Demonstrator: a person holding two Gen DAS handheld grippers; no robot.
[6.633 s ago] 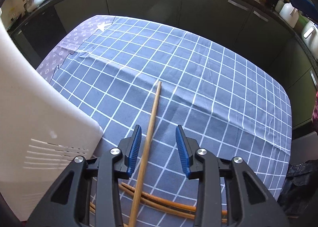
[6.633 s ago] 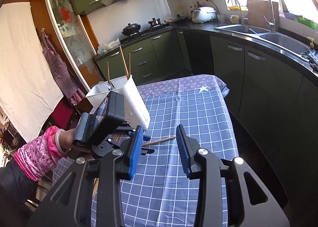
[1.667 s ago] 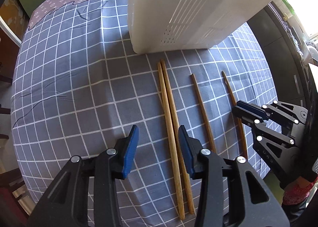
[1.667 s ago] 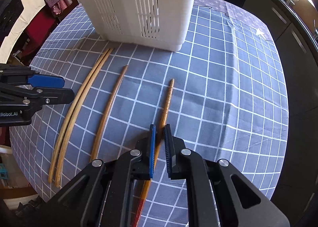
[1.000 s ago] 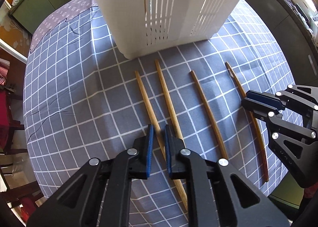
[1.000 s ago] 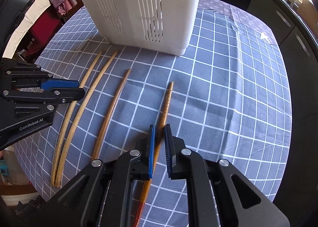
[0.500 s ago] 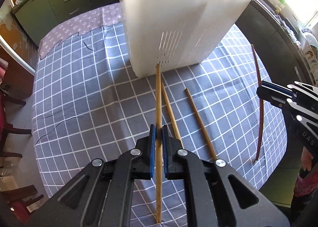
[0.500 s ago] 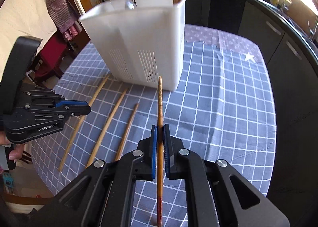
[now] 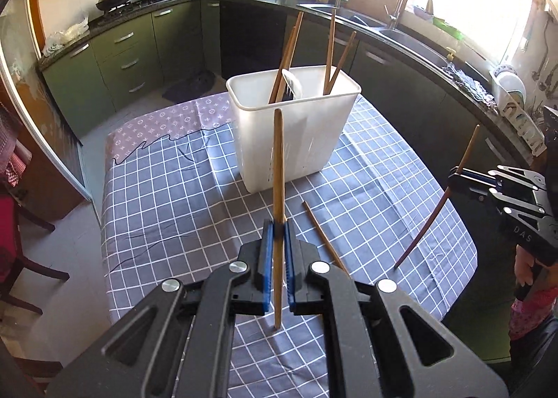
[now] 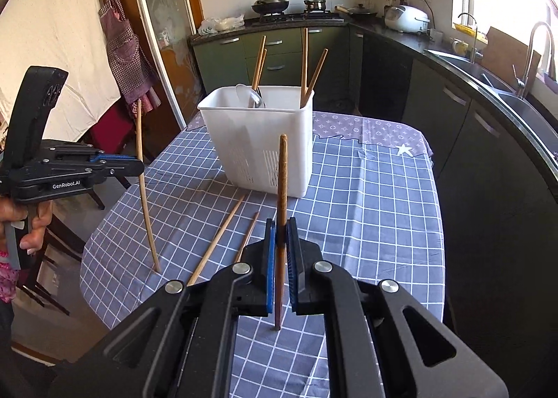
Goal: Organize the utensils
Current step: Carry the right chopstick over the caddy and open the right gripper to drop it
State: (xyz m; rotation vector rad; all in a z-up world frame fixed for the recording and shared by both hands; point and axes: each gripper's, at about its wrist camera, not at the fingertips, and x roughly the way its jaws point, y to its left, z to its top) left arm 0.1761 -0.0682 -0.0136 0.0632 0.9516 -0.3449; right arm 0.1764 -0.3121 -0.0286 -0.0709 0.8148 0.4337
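A pale chopstick [image 9: 278,168] is clamped upright between the blue pads of the left hand-held gripper [image 9: 278,234], its tip raised above the checked surface [image 9: 167,196]. A darker chopstick [image 10: 281,189] is pinched likewise in the closed right hand-held gripper [image 10: 280,234], standing near vertical. Just beyond the pads, two loose chopsticks [image 10: 216,241] are left lying flat on the cloth. Farther off, the white utensil holder [image 10: 259,140] is seen standing on the surface, with four chopsticks [image 10: 305,63] and a spoon [image 10: 244,93] inside
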